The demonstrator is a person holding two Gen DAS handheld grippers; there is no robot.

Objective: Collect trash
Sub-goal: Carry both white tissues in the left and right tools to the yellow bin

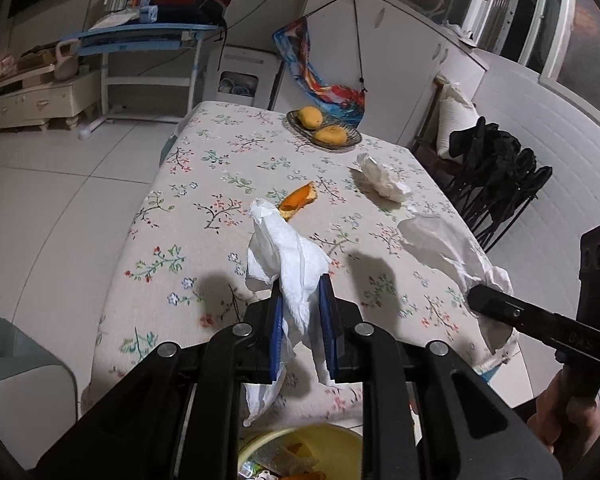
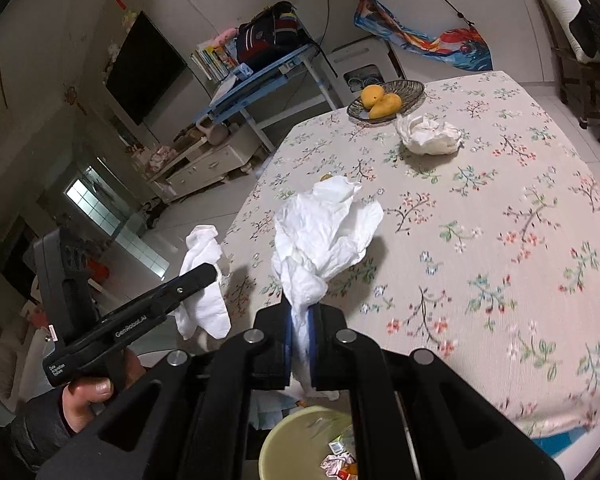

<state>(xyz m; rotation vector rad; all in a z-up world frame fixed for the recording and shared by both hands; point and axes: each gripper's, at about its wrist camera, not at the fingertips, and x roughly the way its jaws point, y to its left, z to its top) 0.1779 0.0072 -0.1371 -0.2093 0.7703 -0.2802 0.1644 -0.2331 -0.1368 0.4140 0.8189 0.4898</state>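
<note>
Left wrist view first: my left gripper (image 1: 302, 300) has its two blue-padded fingers closed on a crumpled white paper tissue (image 1: 284, 252), which stands up between them and also hangs down below. The gripper is held above the near edge of the table with the floral cloth (image 1: 188, 208), and it points along the table toward the far end. Directly under it I see the rim of a yellow round trash bin (image 1: 336, 438) with some wrappers inside. On the cloth ahead lie an orange piece of fruit peel (image 1: 298, 201) and another white crumpled tissue ball (image 1: 382, 179). Farther away a dark oval dish (image 1: 350, 138) holds two yellow mangoes (image 1: 310, 117). At the right side my right gripper (image 1: 474, 298) comes in at a slant, with a second white tissue (image 1: 444, 244) pinched at its tip.

Right wrist view: my right gripper (image 2: 300, 320) is shut tight on its white tissue (image 2: 324, 232), which spreads upward from the pads like a flower. This gripper is also over the near table edge (image 2: 480, 240), with the yellow bin (image 2: 284, 436) just below. At the left my left gripper (image 2: 206, 274) appears, tilted upward, holding its tissue (image 2: 202, 280), and my bare hand (image 2: 88, 396) wraps around its handle. The loose tissue ball (image 2: 430, 135) lies just beside the mango dish (image 2: 410, 90).
</note>
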